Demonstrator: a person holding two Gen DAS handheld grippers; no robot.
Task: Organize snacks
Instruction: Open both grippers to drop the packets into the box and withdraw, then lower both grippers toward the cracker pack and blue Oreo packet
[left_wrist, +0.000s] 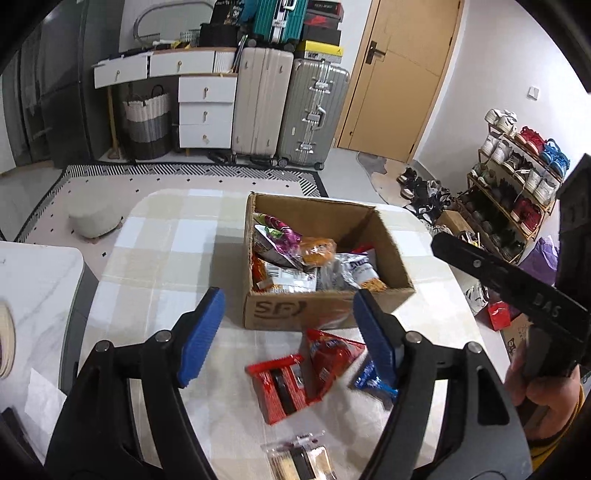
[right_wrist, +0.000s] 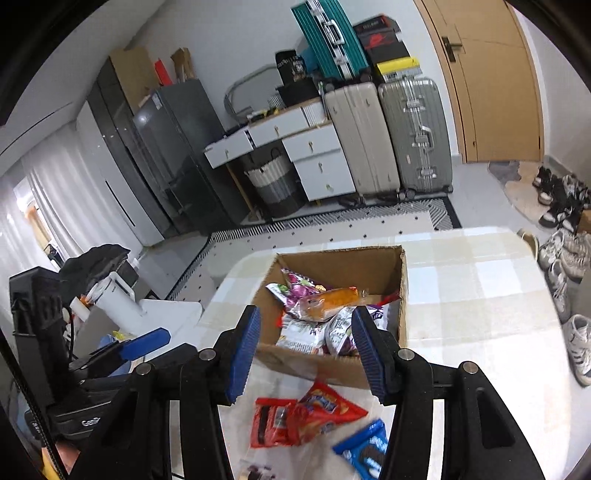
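Clear biscuit pack (left_wrist: 301, 459) at table's (left_wrist: 155, 236) near edge; both grippers' jaws released, empty. I judge next: grasp red packet (left_wrist: 280, 384), drop into cardboard box (left_wrist: 295, 314).

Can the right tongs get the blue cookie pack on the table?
Probably yes. The right tongs are open and empty, and the blue cookie pack lies uncovered on the table, just below them, with nothing between.

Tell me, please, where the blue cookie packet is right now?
The blue cookie packet lies on the table in front of the cardboard box, just right of the red snack packets, below the open right gripper.
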